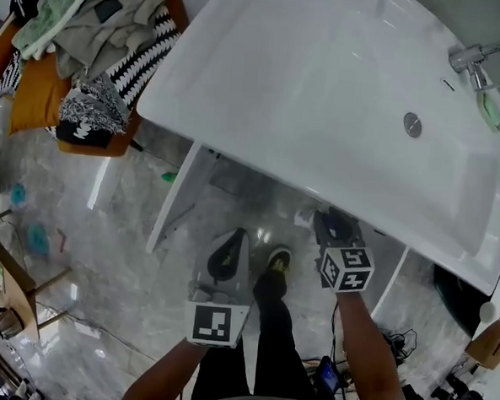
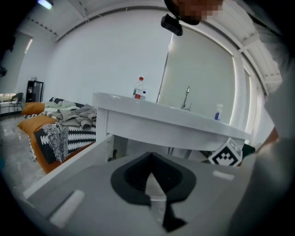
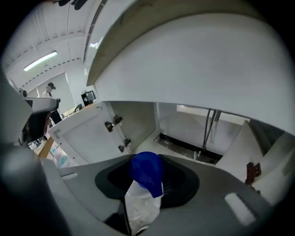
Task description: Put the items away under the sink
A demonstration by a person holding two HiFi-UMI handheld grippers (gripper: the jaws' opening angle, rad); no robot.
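My right gripper point(image 1: 318, 219) is shut on a white bottle with a blue cap point(image 3: 147, 171) and sits just below the front edge of the white sink top point(image 1: 324, 90). In the right gripper view the cabinet under the sink point(image 3: 184, 138) stands open ahead, with pipes point(image 3: 208, 129) at its back. My left gripper point(image 1: 233, 240) hangs lower and to the left. Its jaws are shut with nothing between them point(image 2: 150, 177). It points at the sink top from outside, past the open left door point(image 2: 69, 166).
Both cabinet doors are swung open, the left one point(image 1: 178, 195) and the right one point(image 1: 389, 279). A faucet point(image 1: 482, 57) stands at the sink's far right. Clothes are piled on an orange seat point(image 1: 90, 50) at the left. Cables point(image 1: 393, 339) lie on the floor; the person's shoe point(image 1: 277, 259) is between the grippers.
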